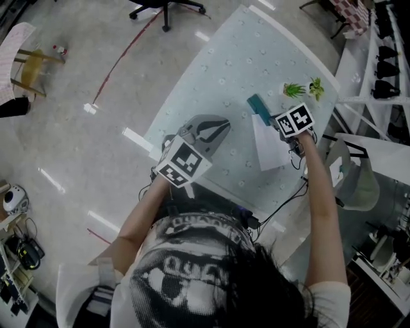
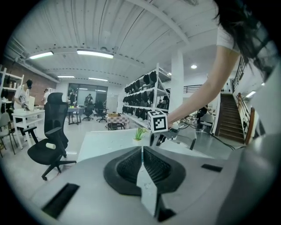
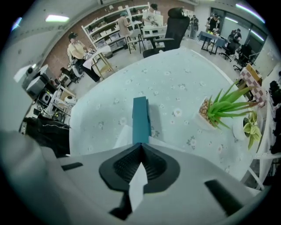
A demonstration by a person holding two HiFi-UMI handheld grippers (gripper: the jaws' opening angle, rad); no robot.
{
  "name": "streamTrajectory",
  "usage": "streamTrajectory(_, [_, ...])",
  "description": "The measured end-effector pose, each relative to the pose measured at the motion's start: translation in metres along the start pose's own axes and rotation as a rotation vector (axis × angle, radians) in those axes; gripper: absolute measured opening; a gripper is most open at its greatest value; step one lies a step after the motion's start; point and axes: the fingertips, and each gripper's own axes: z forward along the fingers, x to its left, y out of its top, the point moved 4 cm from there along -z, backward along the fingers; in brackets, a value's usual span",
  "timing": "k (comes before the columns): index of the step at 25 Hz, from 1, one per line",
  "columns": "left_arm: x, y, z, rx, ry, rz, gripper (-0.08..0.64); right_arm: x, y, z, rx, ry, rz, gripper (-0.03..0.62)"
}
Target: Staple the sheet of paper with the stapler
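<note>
A teal stapler lies on the pale flowered table with a white sheet of paper next to it on the near side. My right gripper points steeply down at the stapler's near end, jaws shut. In the right gripper view the stapler runs straight away from the shut tips, with the paper under its near end. My left gripper hovers over the table's left part, well apart from the paper. Its jaws are shut with nothing in them.
Two small potted plants stand behind the stapler near the table's right edge; one plant shows right of the stapler. Black cables hang off the near edge. Shelving stands right of the table, an office chair beyond.
</note>
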Motion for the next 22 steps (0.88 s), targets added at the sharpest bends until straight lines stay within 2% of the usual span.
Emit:
streamTrajectory(4, [-0.003, 0.008, -0.021, 0.016, -0.039, 0.037, 0.011, 0.006, 0.002, -0.017, -0.126, -0.027, 0.05, 0.005])
streamTrajectory(10, [0.0, 0.011, -0.042, 0.019, -0.059, 0.072, 0.011, 0.026, -0.001, -0.033, -0.327, -0.115, 0.186, -0.004])
streamTrajectory(18, [-0.011, 0.005, -0.071, 0.03, -0.19, 0.142, 0.009, 0.111, -0.017, -0.059, -0.7, -0.167, 0.454, -0.005])
streamTrajectory(22, [-0.021, -0.006, -0.083, 0.056, -0.268, 0.172, 0.011, 0.16, -0.028, -0.061, -0.811, -0.197, 0.55, -0.005])
